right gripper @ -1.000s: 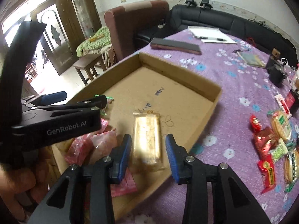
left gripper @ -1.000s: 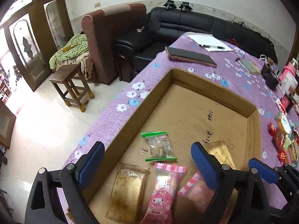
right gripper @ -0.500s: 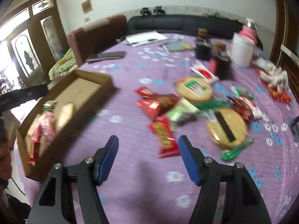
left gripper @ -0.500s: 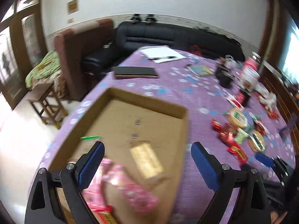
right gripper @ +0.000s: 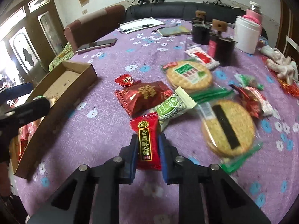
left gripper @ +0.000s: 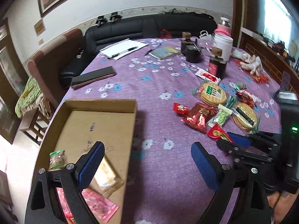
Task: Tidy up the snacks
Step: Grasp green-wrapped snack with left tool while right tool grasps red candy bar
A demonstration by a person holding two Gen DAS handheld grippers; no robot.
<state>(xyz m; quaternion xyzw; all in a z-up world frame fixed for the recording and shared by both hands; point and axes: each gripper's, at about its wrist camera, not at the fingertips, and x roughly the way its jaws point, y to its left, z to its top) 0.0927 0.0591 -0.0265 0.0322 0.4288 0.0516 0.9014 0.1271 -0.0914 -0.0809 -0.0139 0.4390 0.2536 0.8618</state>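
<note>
A round table covered in a purple cloth with small flowers (right gripper: 112,59) holds a scatter of wrapped snacks. The right gripper (right gripper: 147,149) points down at the near edge of the pile, its blue pads pressed against both sides of a small red candy packet with gold lettering (right gripper: 146,140). The packet's far end lies against a pale green wrapped bar (right gripper: 172,108). Just beyond sit a larger dark red pouch (right gripper: 143,97) and a little red sweet (right gripper: 125,80). Two round crackers in clear wrap lie close by: one with a green label (right gripper: 188,73) farther back, one with a dark strip across it (right gripper: 228,128) to the right, blurred.

To the left, well apart from the pile, a shallow cardboard tray (left gripper: 99,102) rests near the table's edge. Inside it are a golden-wrapped biscuit (left gripper: 108,177), a pink packet (left gripper: 101,207) and a small clear packet with green ends (left gripper: 58,159). The left gripper (left gripper: 147,166) hovers over the tray's right wall with its fingers wide apart and nothing between them.

Farther back stand a white jar (right gripper: 246,35), dark containers (right gripper: 222,50), a notepad with a pen (left gripper: 123,48) and what looks like a dark wallet or case (left gripper: 93,76).
</note>
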